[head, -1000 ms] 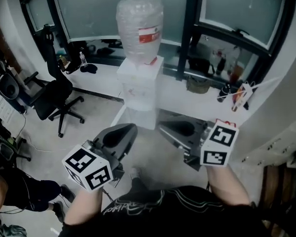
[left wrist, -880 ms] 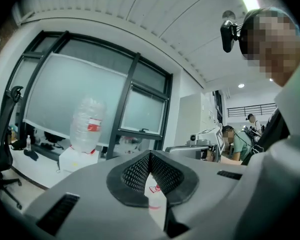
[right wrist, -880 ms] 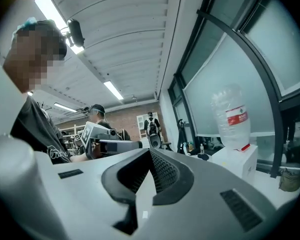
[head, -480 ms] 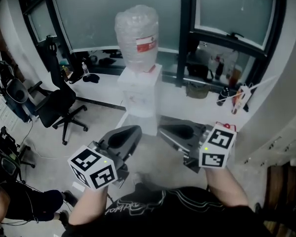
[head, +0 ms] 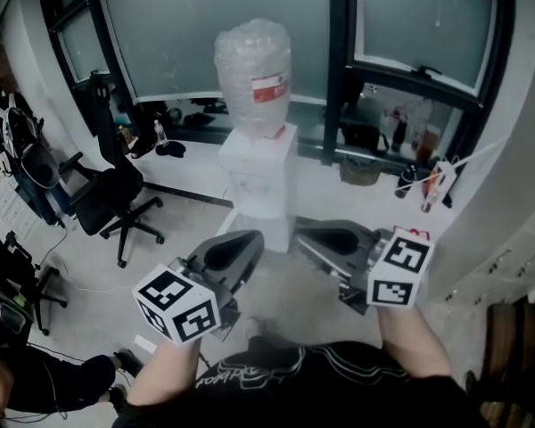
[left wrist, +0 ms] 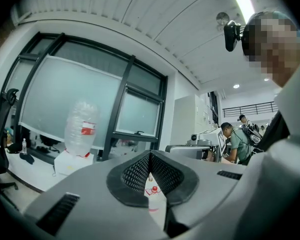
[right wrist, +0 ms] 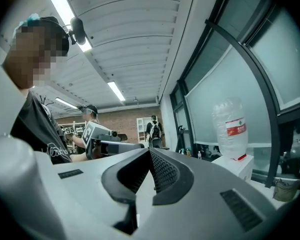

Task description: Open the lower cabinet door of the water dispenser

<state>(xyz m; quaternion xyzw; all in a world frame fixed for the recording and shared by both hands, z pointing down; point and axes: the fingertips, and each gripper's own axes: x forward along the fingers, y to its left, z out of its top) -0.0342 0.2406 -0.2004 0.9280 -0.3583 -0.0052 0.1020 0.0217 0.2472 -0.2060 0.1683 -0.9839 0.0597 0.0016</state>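
Standing in an office, I hold my left gripper [head: 248, 241] and my right gripper [head: 305, 235] side by side in front of me, both aimed at the water dispenser [head: 259, 172] – neither one touches it. The left gripper's jaws are pressed together at their tips with nothing between them, as the left gripper view [left wrist: 150, 154] shows. The right gripper view [right wrist: 150, 151] shows the same of the right pair: tips meeting, nothing pinched.

The white dispenser stands on the floor [head: 187, 239] against the dark-framed windows [head: 205, 34], with a clear water bottle [head: 254, 69] upside down on top that bears a red label. In the head view the lower part of its front lies just behind my gripper tips, and I cannot make out the cabinet door there. The left gripper view has the dispenser [left wrist: 72, 161] to the left of the jaws; the right gripper view has it [right wrist: 237, 166] to the right.

A black office chair [head: 111, 194] stands well off to the dispenser's left, and small items line the window sill [head: 374, 163] – too small to name.
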